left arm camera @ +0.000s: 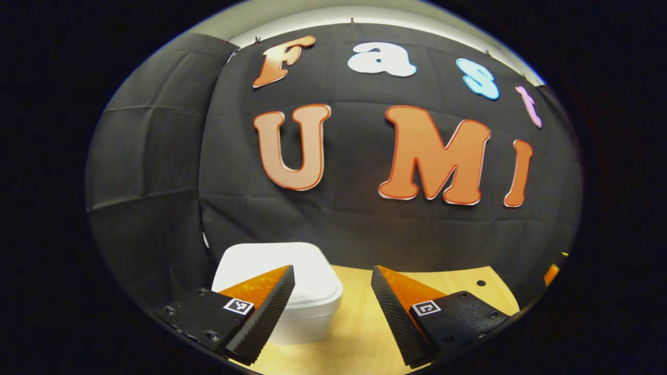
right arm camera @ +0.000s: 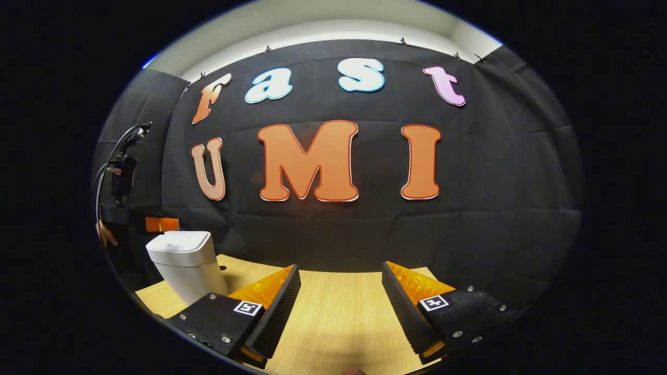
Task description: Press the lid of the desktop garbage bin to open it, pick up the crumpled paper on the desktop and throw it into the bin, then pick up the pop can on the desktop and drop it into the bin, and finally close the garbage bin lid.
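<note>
Fingers [right arm camera: 271,304] apart, wooden desktop [right arm camera: 338,312], closed bin [right arm camera: 185,263]

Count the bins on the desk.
1. The white garbage bin, lid shut, stands at the desk's back left in the right gripper view; the left gripper view shows it right behind the open jaws.

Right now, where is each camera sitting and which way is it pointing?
Left gripper view: rides on the left gripper, looking forward over its own two spread fingers at the closed white bin close ahead on the wooden table, black cloth wall behind.
Right gripper view: rides on the right gripper, looking over its own spread fingers across the table at the wall, the bin farther off at its left.
Shared: bin, table, wall.
</note>
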Motion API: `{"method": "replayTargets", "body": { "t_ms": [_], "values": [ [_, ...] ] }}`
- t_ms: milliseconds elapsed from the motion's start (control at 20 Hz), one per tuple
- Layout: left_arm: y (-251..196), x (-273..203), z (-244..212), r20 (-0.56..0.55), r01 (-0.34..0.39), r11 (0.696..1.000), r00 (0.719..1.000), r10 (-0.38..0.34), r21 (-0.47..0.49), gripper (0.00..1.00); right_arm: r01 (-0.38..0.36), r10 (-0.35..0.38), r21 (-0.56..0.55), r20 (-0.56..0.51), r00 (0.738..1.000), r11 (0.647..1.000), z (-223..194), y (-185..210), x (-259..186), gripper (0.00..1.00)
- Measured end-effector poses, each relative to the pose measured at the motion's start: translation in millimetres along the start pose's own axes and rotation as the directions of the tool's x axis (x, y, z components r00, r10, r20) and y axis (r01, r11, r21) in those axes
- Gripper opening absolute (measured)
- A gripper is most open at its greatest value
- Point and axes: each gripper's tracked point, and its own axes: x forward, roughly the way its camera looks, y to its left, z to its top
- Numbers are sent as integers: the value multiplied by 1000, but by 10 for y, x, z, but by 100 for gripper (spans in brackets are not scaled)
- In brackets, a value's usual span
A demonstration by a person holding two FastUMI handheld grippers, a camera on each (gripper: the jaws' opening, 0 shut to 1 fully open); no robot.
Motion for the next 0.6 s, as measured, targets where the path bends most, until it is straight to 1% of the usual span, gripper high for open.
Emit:
{"method": "replayTargets", "body": {
  "t_ms": [50,150,250,400,500,600],
  "values": [
    [-126,-59,36,26,18,1000,999,-19,12,92,3,-3,-2,6,1000,1000,24,0,1,94],
    [-379,-174,42,67,58,998,996,-60,33,93,4,-4,-6,15,1000,1000,64,1,-8,94],
    [-621,-289,-7,77,93,995,992,-97,46,95,1,-1,-7,24,1000,1000,108,24,-31,94],
    [-929,-420,-103,79,150,988,985,-152,38,95,25,-25,-22,27,999,999,123,-26,-38,94],
    [-1089,-507,-73,102,184,983,977,-185,19,95,37,-37,-8,26,999,999,126,-50,-51,94],
    [-1235,-570,-49,128,214,977,969,-213,11,94,63,-63,12,28,998,998,148,-92,-56,93]
  ]
}}
